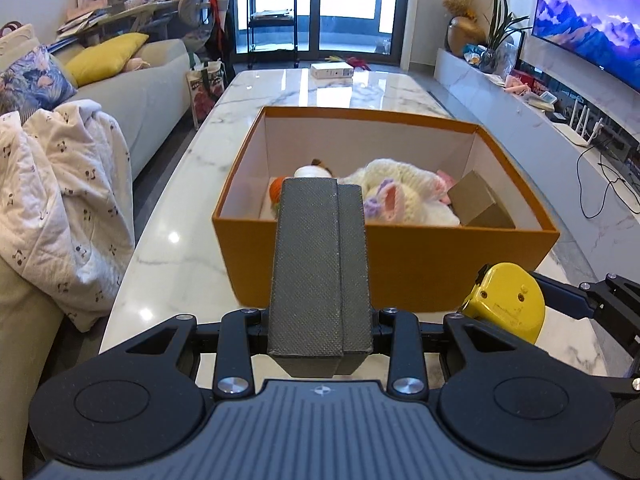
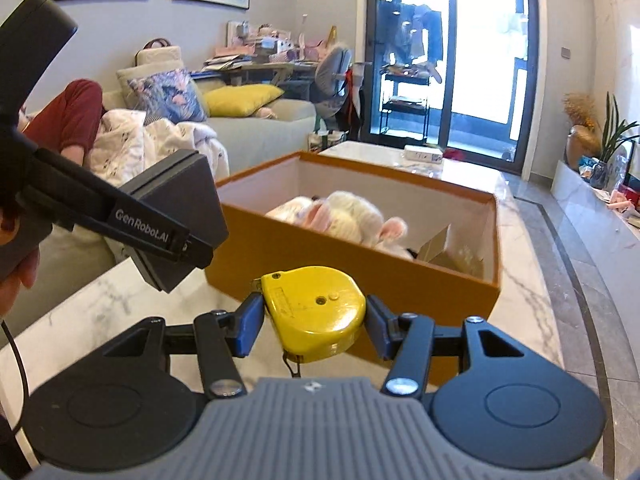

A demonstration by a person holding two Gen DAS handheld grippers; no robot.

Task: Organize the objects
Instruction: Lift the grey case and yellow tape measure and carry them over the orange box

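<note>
On the marble table (image 1: 256,92) in front of you sits an open orange box (image 1: 400,256), white inside. Your left gripper (image 1: 322,190) is closed, its two grey textured fingers (image 1: 308,264) pressed flat together w/ nothing between them, tips pointing over the box's near wall. Inside the box: a white knit toy (image 1: 404,190) w/ pink and purple ears in the middle, an orange ball (image 1: 277,190) and a small round white item at its left, partly hidden behind your fingers, and a brown cardboard piece (image 1: 478,200) leaning in the right corner.

Your right gripper (image 2: 314,316) is gripping a yellow tape measure (image 2: 316,312): blue pads (image 2: 250,326) press its left and right sides, and a thin cord hangs from its underside. It's held above the table, just short of the box's near wall, outside the box. From the left cam, the tape measure (image 1: 506,304) shows at lower right, beside the box's near right corner.

From the right cam, the left gripper (image 2: 176,220) appears at left, near the box's near left corner, marked "GenRobot.AI".

Farther off: a small white box (image 1: 332,70) at the table's far end, a sofa (image 1: 132,92) w/ a yellow pillow (image 1: 106,56) and a blanket (image 1: 64,200) to the left, a TV (image 1: 592,20) on the right wall, glass doors (image 1: 320,4) at the back.
</note>
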